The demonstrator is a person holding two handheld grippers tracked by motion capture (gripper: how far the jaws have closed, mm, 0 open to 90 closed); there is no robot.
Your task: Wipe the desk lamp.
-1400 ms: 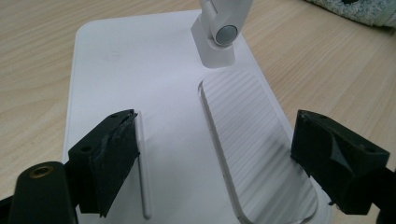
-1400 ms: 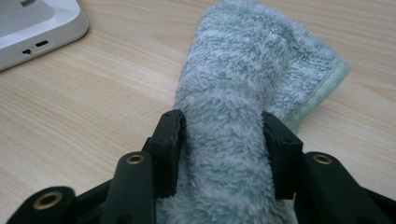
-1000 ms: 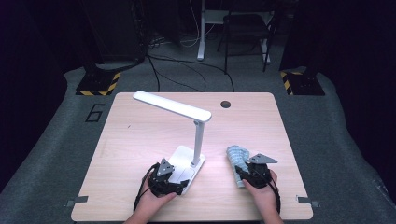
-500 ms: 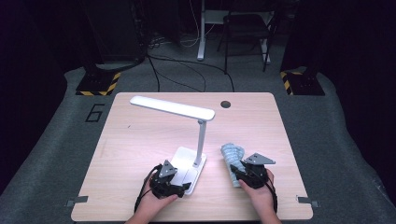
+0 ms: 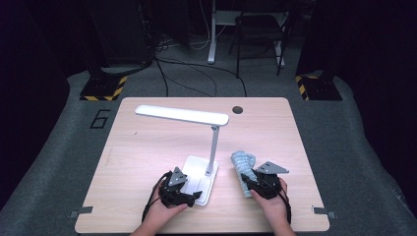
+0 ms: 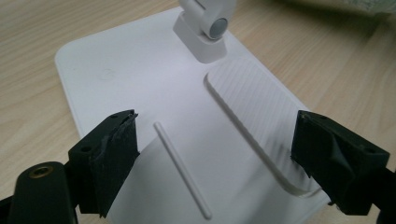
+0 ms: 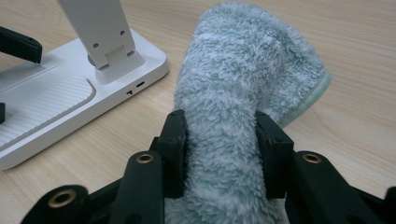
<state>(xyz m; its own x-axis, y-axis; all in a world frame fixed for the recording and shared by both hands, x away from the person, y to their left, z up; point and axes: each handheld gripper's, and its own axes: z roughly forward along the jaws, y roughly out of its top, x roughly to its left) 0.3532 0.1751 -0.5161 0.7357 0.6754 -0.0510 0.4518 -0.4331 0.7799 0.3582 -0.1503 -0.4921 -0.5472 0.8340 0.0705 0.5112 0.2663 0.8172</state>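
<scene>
Cloth [image 7: 233,116], a fluffy pale blue-green roll, sits pinched between the jaws of my right gripper [image 7: 222,158]; both pads press into the pile, so that grip looks secure, and the free end lies on the tabletop [image 7: 364,70] just beside the desk lamp's base [image 7: 42,107]. My left gripper [image 6: 215,154] has its jaws spread wide over the near end of the white base [image 6: 140,84], one on each side, and I cannot see either pad pressing on it, so I read it as open and not yet bracing the lamp; those jaws have just been opening a little.

As I judge it, picking up the cloth is done, while wiping the lamp has not begun: the cloth touches neither base nor head.

From above I get the whole desk lamp [image 5: 196,142], its long head [image 5: 182,115] over the tabletop and both hands at the near edge. The left gripper view adds the ribbed panel [image 6: 261,112] and hinge [image 6: 210,28] on the base; the right gripper view shows a small port [image 7: 139,85] in its side.
</scene>
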